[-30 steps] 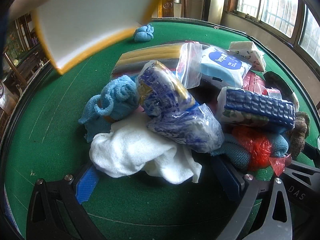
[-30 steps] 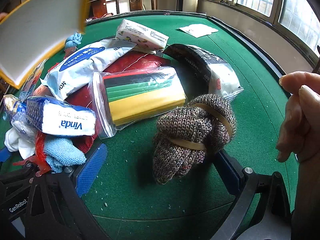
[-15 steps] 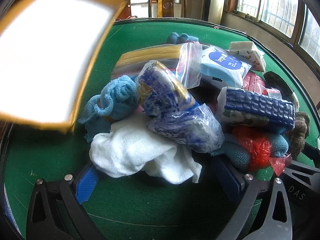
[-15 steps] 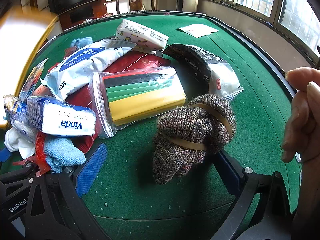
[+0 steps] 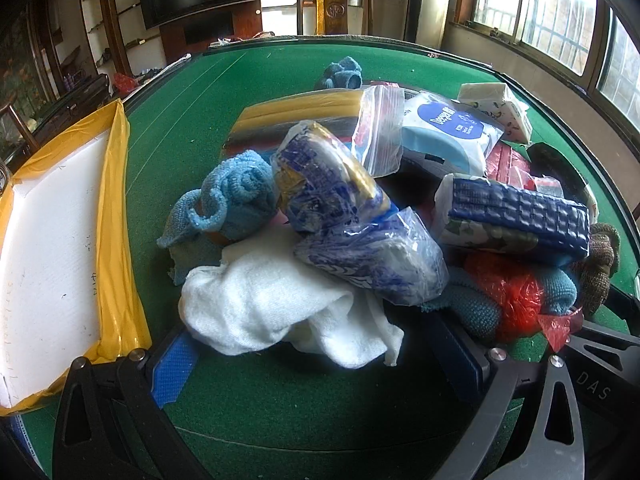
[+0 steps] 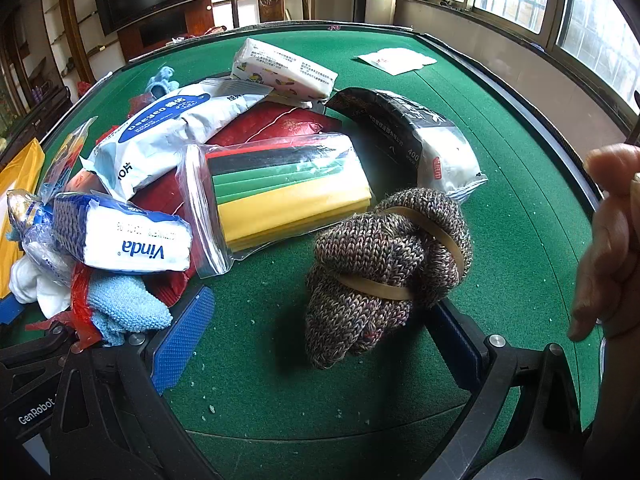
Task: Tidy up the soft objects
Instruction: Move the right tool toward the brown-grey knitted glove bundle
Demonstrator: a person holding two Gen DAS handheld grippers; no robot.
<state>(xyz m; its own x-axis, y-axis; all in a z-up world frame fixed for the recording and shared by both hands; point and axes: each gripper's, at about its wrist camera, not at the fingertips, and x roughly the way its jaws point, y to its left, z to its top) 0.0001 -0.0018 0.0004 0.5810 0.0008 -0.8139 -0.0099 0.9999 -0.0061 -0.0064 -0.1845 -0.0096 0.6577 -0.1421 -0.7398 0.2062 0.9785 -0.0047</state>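
Observation:
A heap of soft goods lies on the green felt table (image 5: pixel 280 408). In the left wrist view a white towel (image 5: pixel 272 312) sits between the wide-spread fingers of my left gripper (image 5: pixel 316 354), which is open and holds nothing. Behind the towel are a knotted blue cloth (image 5: pixel 236 196), blue-printed plastic packs (image 5: pixel 368 248) and a navy tissue pack (image 5: pixel 516 216). In the right wrist view a brown knitted bundle (image 6: pixel 384 264) bound with rubber bands rests between the fingers of my open right gripper (image 6: pixel 320 344). A zip bag of coloured sheets (image 6: pixel 280 196) lies behind it.
A white tray with yellow taped edges (image 5: pixel 116 216) lies on the felt at the left. Wipes pack (image 6: pixel 168 136), white tissue pack (image 6: pixel 284 68), black-and-white pack (image 6: pixel 412 136) and a small white packet (image 6: pixel 394 58) lie further back. A person's hand (image 6: pixel 608 248) hovers at right.
The white, yellow-edged tray came down from the air at upper left and now lies flat on the felt at the left. Both grippers stayed still and open.

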